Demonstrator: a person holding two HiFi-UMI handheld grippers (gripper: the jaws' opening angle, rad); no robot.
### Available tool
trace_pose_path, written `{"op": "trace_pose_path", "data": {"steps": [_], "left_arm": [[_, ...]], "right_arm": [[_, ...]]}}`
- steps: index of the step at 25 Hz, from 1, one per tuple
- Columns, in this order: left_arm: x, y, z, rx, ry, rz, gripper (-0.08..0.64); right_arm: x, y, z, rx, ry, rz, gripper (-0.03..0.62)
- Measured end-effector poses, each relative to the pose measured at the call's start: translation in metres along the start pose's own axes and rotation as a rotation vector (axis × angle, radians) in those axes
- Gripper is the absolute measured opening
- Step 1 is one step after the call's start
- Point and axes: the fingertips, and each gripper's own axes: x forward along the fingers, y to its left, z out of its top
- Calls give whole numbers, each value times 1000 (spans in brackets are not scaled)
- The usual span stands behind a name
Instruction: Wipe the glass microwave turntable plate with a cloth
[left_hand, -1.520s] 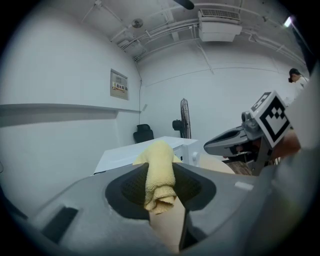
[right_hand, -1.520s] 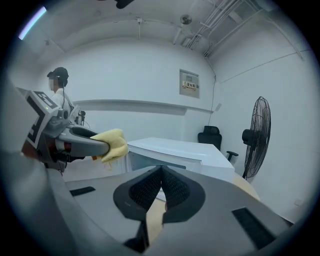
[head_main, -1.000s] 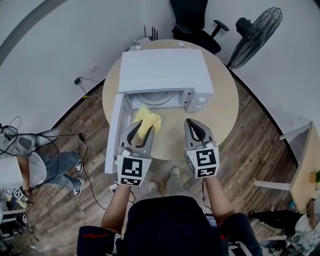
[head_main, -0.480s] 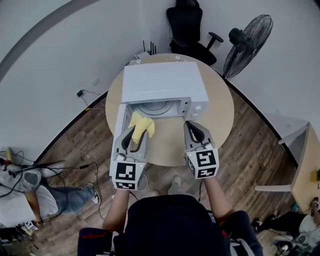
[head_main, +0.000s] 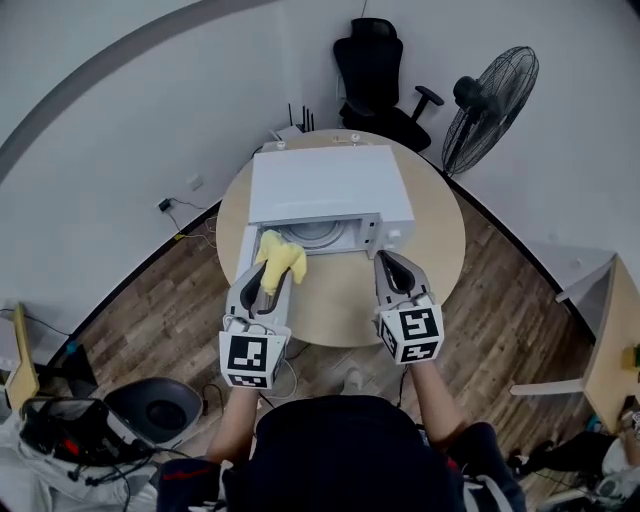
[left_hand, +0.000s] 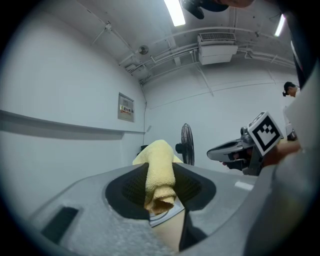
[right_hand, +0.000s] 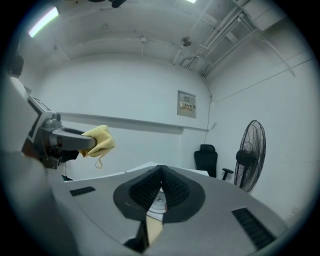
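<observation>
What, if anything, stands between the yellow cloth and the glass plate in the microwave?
Nothing visible. The microwave door hangs open, and the left gripper holds the cloth right before the cavity where the plate lies.

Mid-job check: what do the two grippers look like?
The left gripper and right gripper are grey tapering shells with black ribbed jaws; each carries a white cube printed with black square markers. The person wears a dark top.
</observation>
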Motion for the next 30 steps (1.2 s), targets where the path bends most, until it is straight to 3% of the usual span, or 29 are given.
{"op": "trace_pose_path", "data": {"steps": [6, 30], "left_arm": [[5, 11, 4, 25, -14, 18, 133], [8, 15, -8, -8, 2, 3, 132]], "right_arm": [[6, 1, 11, -18, -22, 2, 10], [10, -5, 12, -38, -26, 4, 9]]}}
